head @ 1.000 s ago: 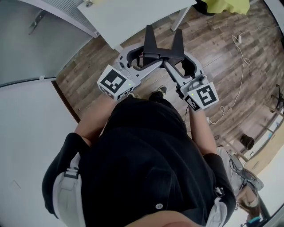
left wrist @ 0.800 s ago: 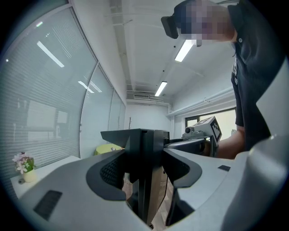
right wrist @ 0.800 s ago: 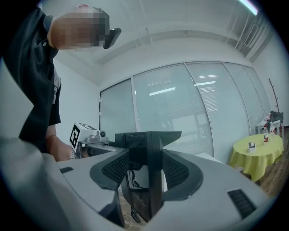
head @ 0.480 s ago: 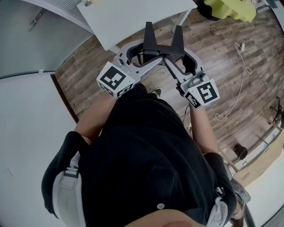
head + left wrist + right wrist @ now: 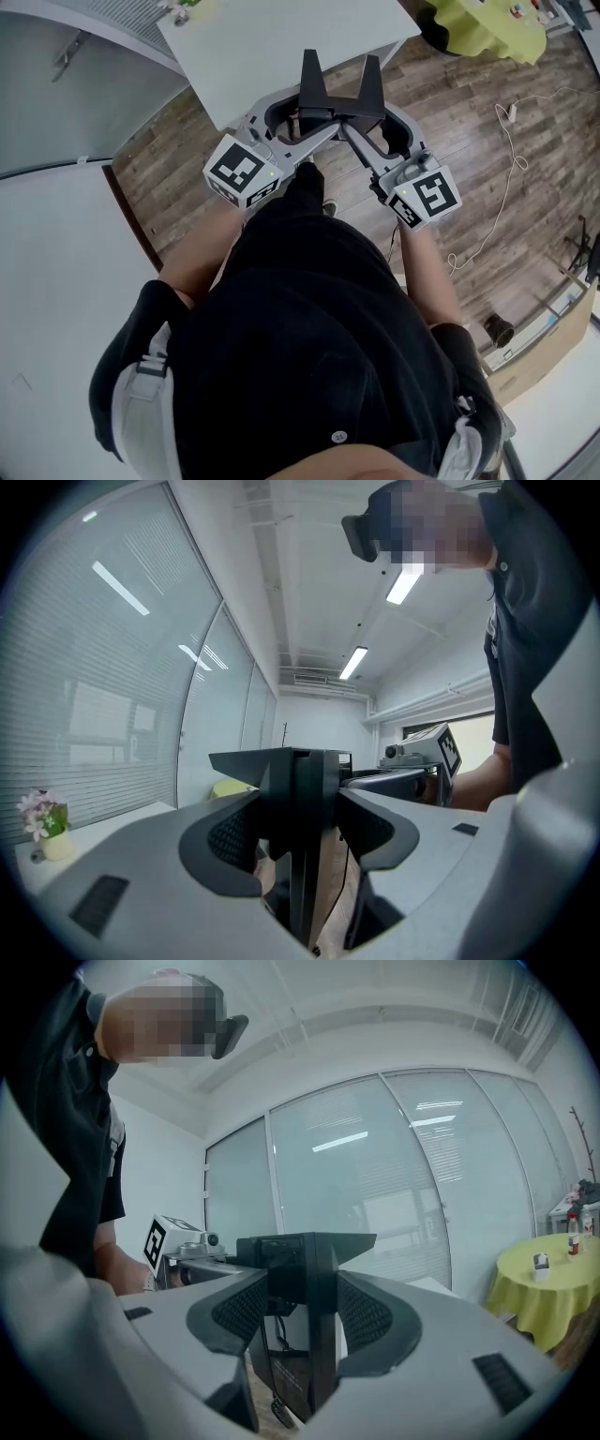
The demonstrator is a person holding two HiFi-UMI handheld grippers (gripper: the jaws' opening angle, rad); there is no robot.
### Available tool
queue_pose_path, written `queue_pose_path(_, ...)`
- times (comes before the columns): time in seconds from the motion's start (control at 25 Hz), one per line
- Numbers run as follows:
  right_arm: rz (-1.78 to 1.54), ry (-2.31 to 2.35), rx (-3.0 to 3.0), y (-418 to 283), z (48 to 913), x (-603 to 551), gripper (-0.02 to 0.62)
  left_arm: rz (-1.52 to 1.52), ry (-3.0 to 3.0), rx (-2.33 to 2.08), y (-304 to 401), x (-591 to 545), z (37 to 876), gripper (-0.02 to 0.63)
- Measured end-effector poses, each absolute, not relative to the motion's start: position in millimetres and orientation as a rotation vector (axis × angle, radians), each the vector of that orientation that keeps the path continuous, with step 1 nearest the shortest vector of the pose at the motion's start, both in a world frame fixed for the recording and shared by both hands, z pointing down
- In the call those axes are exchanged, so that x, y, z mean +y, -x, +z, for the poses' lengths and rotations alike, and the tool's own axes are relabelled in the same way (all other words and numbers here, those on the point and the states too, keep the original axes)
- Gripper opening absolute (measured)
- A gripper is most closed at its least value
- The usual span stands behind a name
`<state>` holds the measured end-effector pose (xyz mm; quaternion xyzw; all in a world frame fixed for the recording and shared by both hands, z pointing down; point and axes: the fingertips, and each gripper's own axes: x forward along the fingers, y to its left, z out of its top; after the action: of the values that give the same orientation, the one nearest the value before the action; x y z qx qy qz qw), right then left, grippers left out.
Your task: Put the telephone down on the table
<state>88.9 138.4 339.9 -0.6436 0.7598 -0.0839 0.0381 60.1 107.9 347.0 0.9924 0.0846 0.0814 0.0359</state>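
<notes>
No telephone shows in any view. Both grippers are held out crossed in front of the person's chest, above the wooden floor. My left gripper [image 5: 373, 67] runs up to the right from its marker cube [image 5: 246, 173]. My right gripper [image 5: 310, 64] runs up to the left from its cube [image 5: 427, 197]. Both sets of jaws stand pressed together with nothing between them, as the left gripper [image 5: 302, 789] and right gripper [image 5: 309, 1265] views show. The white table [image 5: 281, 37] lies just beyond the tips, and each gripper view catches the other gripper's cube.
A small flower pot [image 5: 42, 822] stands on the white table [image 5: 112, 832] at the left. A round table under a yellow cloth [image 5: 548, 1279] carries small bottles. A white cable [image 5: 511, 159] trails over the floor at the right. Glass walls with blinds surround the room.
The white table has come nearer and fills more of the top of the head view. The grippers stay crossed and shut, and the person's foot has shifted.
</notes>
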Motion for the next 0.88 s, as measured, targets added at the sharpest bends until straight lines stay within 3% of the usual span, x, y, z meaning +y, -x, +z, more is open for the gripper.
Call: queue_pose_path(0.88,-0.326,1.892,2.435,-157,349,-51,0.244,0.231,-2.998,0.129,-126,-79,358,0.258)
